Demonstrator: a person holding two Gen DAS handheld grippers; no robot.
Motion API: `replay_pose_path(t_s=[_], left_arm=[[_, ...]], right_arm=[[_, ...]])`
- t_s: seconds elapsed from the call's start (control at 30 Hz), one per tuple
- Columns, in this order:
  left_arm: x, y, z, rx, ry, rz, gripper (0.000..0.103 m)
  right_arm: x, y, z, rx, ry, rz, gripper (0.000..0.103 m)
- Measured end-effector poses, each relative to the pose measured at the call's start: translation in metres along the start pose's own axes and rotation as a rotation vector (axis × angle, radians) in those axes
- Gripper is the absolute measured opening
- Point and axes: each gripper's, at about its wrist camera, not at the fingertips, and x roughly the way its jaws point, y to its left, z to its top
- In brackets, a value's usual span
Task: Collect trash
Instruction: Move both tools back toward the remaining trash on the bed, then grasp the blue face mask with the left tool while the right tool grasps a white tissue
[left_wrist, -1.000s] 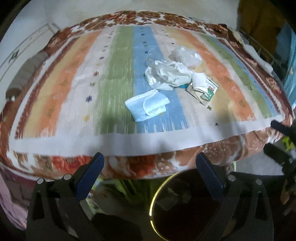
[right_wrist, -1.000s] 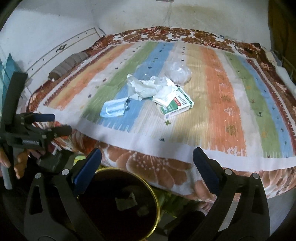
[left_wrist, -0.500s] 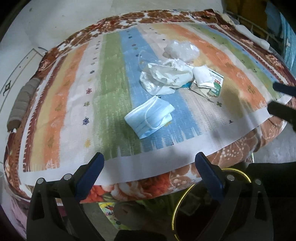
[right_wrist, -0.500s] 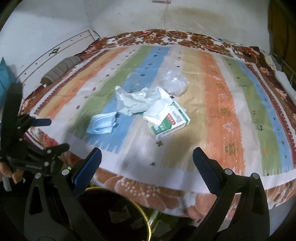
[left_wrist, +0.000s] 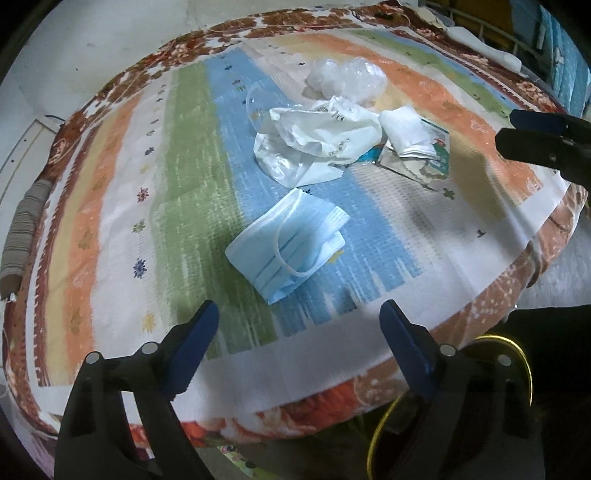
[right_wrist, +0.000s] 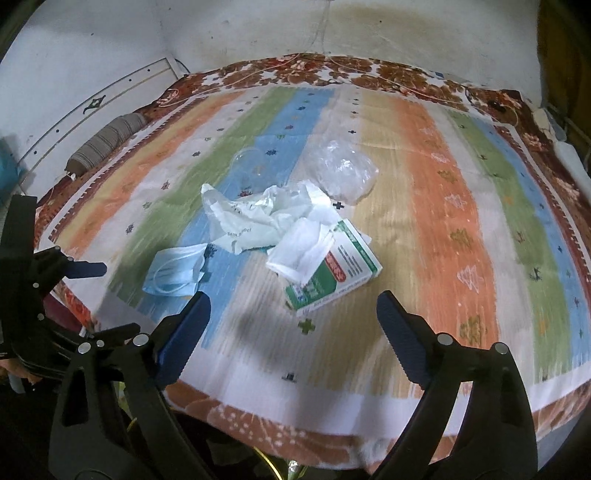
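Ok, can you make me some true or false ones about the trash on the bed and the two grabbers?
1. The blue face mask lies on the striped bed cover. True.
2. The left gripper already holds the mask. False: nothing is between its jaws, which are closing a little short of the mask.
3. A white tissue rests partly on the green and white box. True.
4. The crumpled white bag is inside the bin. False: it lies on the bed beside the mask.
5. The right gripper grips the box. False: its jaws are closing with nothing between them.
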Motion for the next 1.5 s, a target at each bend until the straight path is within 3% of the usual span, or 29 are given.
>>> replay_pose_path(t_s=[0.33,0.47,0.7,0.8,0.9,0.97,1.0,1.2,1.3,1.5], left_arm=[[0.024,0.009,0.009,0.013,0.012,0.0,0.083],[0.034,0.007,0.01,0.04,0.028,-0.001,0.081],[0.043,0.012,0.013,0.042,0.025,0.006,0.076],[0.047,0.013,0.014,0.042,0.03,-0.003,0.069],[0.053,0.01,0.012,0.058,0.047,-0.012,0.055],[0.053,0.007,0.011,0.06,0.044,-0.029,0.038],[0.053,0.006,0.01,0.056,0.045,-0.039,0.036],[0.052,0.003,0.012,0.042,0.05,-0.032,0.028],[0.048,0.003,0.013,0.028,0.052,-0.037,0.019],[0.034,0.009,0.02,-0.053,0.048,-0.064,0.015]], right_arm=[[0.037,-0.006,0.016,0.02,0.033,0.006,0.079],[0.054,-0.01,0.021,0.023,0.058,0.003,0.065],[0.072,-0.012,0.029,0.018,0.065,0.005,0.054],[0.082,-0.014,0.029,0.03,0.083,0.014,0.047],[0.089,-0.014,0.03,0.03,0.094,0.019,0.041],[0.092,-0.013,0.028,0.026,0.103,0.018,0.035],[0.094,-0.013,0.027,0.021,0.106,0.013,0.029],[0.094,-0.008,0.025,-0.008,0.121,0.006,0.02],[0.093,-0.011,0.025,0.021,0.127,0.02,0.01],[0.082,-0.007,0.029,0.028,0.126,0.044,0.005]])
